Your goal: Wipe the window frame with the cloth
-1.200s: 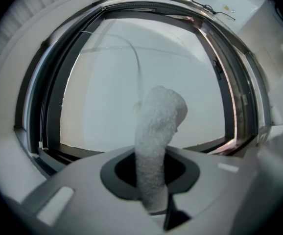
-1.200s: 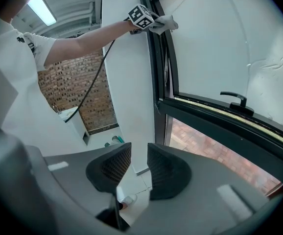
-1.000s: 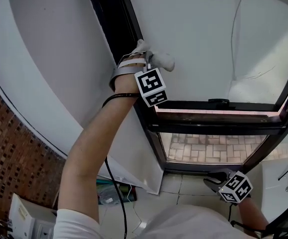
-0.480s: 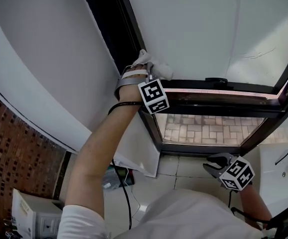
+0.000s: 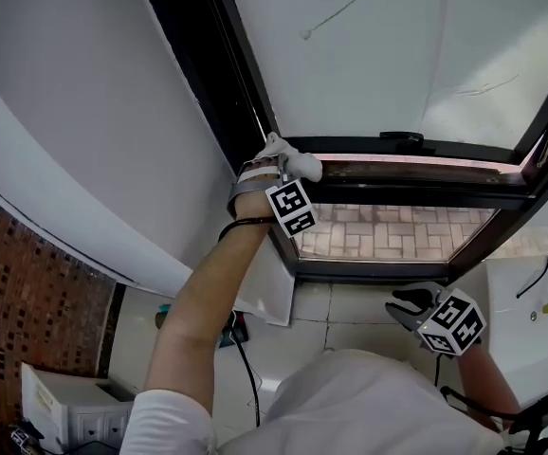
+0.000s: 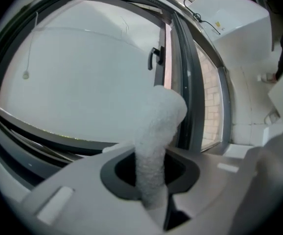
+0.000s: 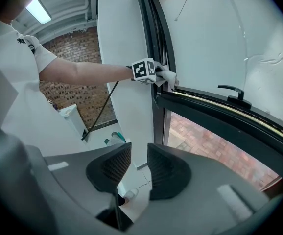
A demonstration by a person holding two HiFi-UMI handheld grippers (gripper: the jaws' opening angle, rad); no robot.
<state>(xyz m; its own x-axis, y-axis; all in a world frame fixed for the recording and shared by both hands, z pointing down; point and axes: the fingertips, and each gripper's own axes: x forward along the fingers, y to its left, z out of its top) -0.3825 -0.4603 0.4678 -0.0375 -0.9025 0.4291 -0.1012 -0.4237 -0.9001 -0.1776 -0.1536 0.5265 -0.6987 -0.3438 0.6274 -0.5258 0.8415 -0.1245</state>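
At the corner now: my left gripper (image 5: 282, 162), jaws clamped on the cloth (image 5: 302, 166), has slid down the window frame (image 5: 225, 74) to where its side meets the crossbar (image 5: 416, 172). Side's prob. done; crossbar next, I'd guess. Right gripper (image 5: 409, 303) hangs low, jaws narrowly apart w/ nothing between.

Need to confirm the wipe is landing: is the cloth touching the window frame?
Touching. The right gripper view shows the cloth, clamped in the left gripper, pressed against the window frame at its corner with no gap.
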